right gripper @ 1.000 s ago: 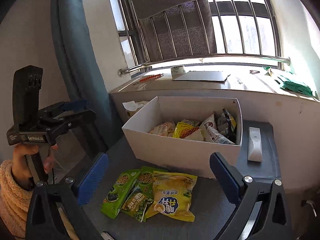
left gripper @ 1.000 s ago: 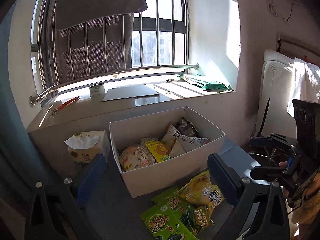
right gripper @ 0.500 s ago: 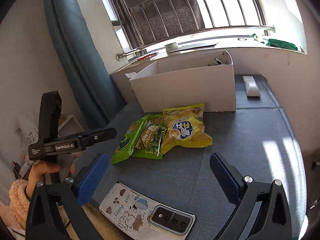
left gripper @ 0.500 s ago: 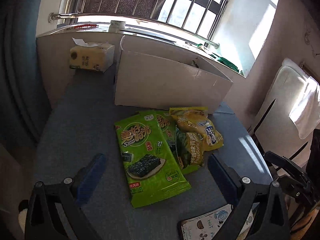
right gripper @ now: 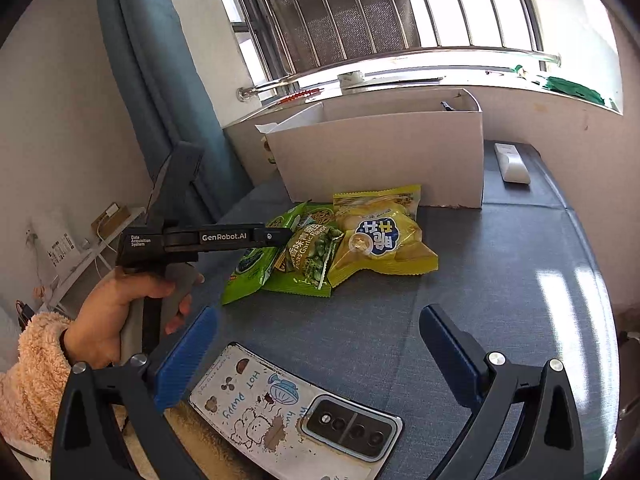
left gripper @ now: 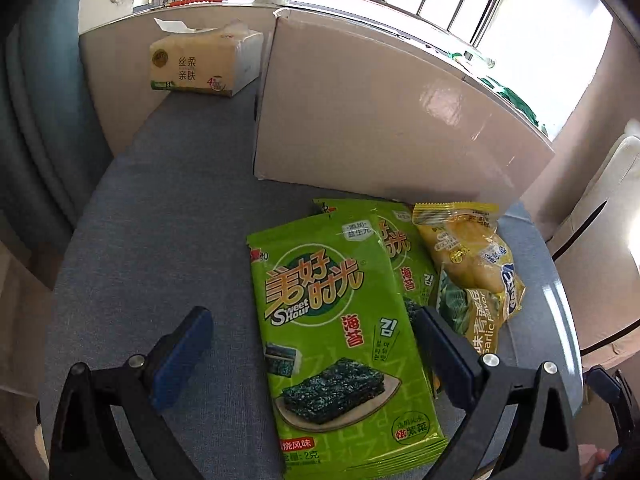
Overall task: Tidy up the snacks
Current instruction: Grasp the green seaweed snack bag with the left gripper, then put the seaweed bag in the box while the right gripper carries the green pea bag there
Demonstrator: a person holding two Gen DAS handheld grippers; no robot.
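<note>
Left wrist view: your left gripper [left gripper: 308,348] is wide but closing around the top green seaweed pack [left gripper: 336,344], not squeezing yet, so pinch it next, then lift it into the white box [left gripper: 384,120].

From the left wrist view the white box [left gripper: 384,120] shows only its outer wall, so its contents are hidden. A second green seaweed packet [left gripper: 404,256] lies mostly under the front seaweed packet [left gripper: 336,336], and the green pea bag [left gripper: 476,320] is partly behind the right blue pad. The front packet's near edge is cut off by the frame. In the right wrist view the phone [right gripper: 296,412] runs off the bottom edge, and the tissue pack [right gripper: 267,130] is almost wholly behind the box
</note>
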